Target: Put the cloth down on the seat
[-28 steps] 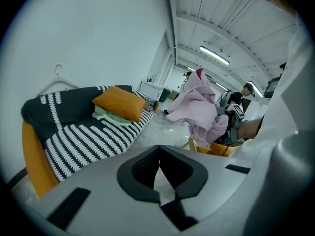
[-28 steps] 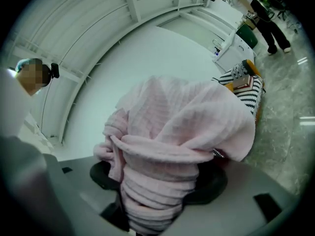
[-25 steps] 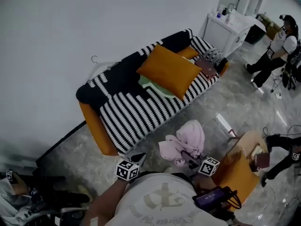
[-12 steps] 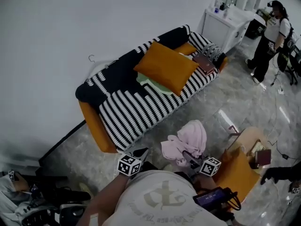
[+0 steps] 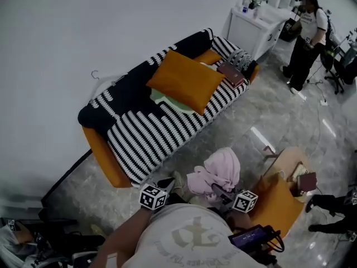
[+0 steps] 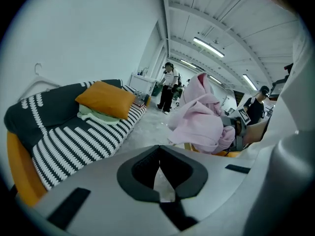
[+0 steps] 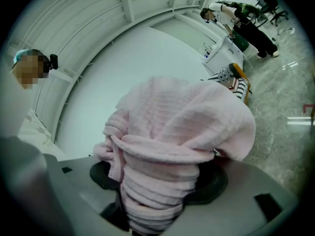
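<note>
Right gripper view only: pink cloth [image 7: 182, 122] clenched in the right hand-held gripper [image 7: 155, 181]

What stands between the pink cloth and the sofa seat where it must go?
Nothing visible: only bare floor lies between the pink cloth, held in the right tongs, and the sofa seat. An orange cushion sits on part of it.

No text, label, brand or number is readable; the pale print on the person's shirt [image 5: 192, 236] forms no legible word.
</note>
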Motion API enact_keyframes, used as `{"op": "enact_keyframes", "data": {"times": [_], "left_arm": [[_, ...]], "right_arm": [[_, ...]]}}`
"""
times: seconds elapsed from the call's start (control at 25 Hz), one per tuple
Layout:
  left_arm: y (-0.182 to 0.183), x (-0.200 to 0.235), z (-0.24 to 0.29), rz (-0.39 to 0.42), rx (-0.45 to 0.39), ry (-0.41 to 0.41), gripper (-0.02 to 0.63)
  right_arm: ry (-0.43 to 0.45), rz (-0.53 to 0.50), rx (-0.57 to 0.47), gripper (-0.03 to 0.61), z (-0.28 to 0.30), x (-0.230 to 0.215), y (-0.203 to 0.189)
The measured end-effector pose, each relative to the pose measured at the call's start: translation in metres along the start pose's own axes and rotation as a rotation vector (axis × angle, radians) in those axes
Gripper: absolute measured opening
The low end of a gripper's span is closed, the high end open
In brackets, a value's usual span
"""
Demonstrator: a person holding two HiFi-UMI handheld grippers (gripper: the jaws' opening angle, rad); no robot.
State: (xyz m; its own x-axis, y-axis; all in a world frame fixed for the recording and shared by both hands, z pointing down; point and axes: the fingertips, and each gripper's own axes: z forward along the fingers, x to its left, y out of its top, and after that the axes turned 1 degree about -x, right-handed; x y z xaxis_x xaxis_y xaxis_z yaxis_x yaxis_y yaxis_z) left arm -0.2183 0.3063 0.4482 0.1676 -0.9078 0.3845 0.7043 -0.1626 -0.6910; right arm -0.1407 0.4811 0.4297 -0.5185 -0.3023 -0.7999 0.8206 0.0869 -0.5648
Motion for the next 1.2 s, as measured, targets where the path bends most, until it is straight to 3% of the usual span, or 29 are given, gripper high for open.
{"op": "enact_keyframes", "data": {"times": [0.36,0.84,1.2], "left_arm": [[0.041,0.027,0.044,0.043,-0.001,-0.076,0.012],[0.097,0.101,0.072,0.045,-0.034,-0.117,0.012],[0.117,0.19,0.051,0.0,-0.091,-0.052,0.012]], "right_arm": [[-0.071,0.004,-0.035,0.334,0.02,-0.022,0.025],[-0.157,-0.092,0.049,0.334,0.109,-0.038,0.069],[-0.182,-0.124,0.066,0.334,0.191,-0.049,0.088]]}}
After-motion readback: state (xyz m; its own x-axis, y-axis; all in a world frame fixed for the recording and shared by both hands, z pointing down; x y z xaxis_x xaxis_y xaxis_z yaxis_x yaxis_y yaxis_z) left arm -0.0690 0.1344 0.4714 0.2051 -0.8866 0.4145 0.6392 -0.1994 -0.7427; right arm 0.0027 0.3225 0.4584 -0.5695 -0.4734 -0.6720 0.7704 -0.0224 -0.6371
